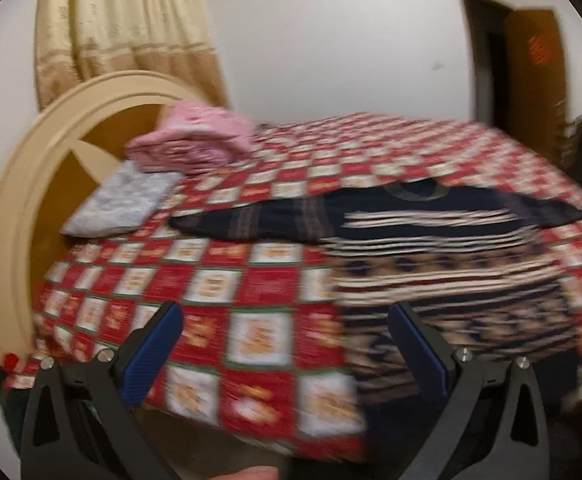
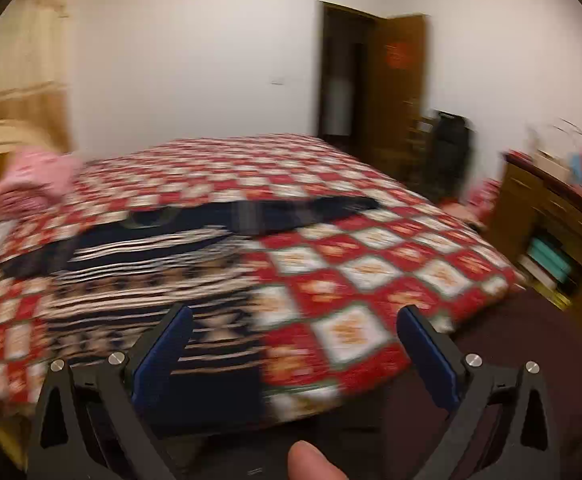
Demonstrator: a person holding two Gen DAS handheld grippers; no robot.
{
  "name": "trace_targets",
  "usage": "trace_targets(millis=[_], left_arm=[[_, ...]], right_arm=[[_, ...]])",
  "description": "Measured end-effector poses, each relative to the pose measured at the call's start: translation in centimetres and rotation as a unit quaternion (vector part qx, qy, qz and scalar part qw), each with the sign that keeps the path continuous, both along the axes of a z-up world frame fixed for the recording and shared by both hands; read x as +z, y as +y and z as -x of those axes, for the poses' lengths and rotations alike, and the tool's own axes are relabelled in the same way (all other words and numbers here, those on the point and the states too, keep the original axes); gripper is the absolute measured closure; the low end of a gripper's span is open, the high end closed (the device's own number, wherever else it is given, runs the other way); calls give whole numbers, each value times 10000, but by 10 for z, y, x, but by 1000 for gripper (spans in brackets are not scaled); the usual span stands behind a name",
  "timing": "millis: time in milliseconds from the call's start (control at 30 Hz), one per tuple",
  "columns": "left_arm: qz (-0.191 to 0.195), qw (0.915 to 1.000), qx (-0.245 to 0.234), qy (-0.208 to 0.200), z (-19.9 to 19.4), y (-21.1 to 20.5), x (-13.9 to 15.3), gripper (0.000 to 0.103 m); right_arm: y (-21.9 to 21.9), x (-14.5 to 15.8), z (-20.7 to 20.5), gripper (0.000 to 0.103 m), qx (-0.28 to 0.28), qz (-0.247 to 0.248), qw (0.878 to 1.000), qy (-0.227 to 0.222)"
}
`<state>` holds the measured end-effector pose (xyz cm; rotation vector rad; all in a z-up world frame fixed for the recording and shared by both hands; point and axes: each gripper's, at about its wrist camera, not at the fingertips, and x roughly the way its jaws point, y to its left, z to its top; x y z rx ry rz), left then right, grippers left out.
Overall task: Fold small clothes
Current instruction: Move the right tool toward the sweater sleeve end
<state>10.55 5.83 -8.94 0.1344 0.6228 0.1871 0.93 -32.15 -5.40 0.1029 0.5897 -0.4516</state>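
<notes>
Left wrist view shows our left gripper (image 1: pixel 287 344) spread wide and empty, like our right gripper (image 2: pixel 295 344) — the sweater (image 1: pixel 431 248) lies flat on the bed (image 1: pixel 219 280), unfolded. Next we'd reach for a sleeve.

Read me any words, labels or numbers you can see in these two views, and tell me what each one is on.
None can be read.
Red sign on the brown door: too blurred to read.
Orange marks in the white squares of the checked bedspread: smeared by motion blur, unreadable.
Patterned sweater: stripes and shapes only, no text visible.
</notes>
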Motion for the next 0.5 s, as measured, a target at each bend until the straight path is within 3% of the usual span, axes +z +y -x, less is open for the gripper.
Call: trace_targets(millis=[100,200,300,500], left_arm=[[-190,9984,506,139,-50,50,-32,0],[-153,9951,946,256,-88,98,-52,0],[-226,9893,1405,322,-126,144,-69,0],[-502,9719,2188,708,-201,218,-99,0]], right_arm=[[-60,-27,-1,1,-851,15,9960,266],[-121,-60,10,1,-1754,104,9822,657],[-180,-92,38,1,-2564,29,9614,998],[-272,-133,113,1,-3988,-589,9049,1365]])
